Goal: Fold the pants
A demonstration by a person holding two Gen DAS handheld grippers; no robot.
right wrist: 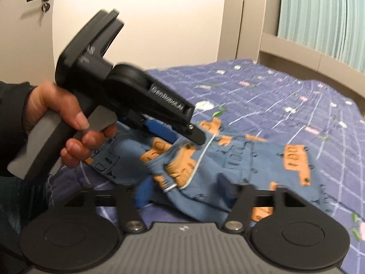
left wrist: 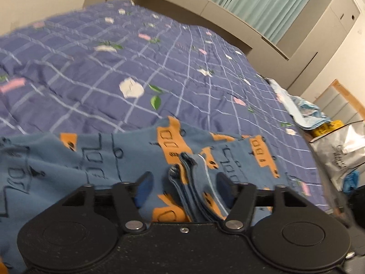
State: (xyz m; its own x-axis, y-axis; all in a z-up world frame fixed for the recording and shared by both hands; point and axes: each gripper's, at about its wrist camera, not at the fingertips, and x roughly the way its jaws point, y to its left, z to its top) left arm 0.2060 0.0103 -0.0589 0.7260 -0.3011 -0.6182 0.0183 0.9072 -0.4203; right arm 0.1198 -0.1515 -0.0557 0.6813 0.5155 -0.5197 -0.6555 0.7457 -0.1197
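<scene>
"GenRobot" moulded on left tongs (right wrist: 182, 134); both tongs released, right tongs (right wrist: 184, 189) straddling pants (right wrist: 239, 159) on bed (right wrist: 296, 105)

My left wrist camera sits low and close over the pants (left wrist: 136, 159), facing up the bed (left wrist: 91, 57). My right one looks across at them; both share pants, bed and curtain (right wrist: 324, 18).

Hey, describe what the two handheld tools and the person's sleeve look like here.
Both are black two-finger tools with blue pads. The left tool has a speckled black body with round discs either side; seen from the right wrist, it carries raised lettering and a grey pistol handle. The right tool has a ribbed grey body. The hand emerges from a dark sleeve.
</scene>
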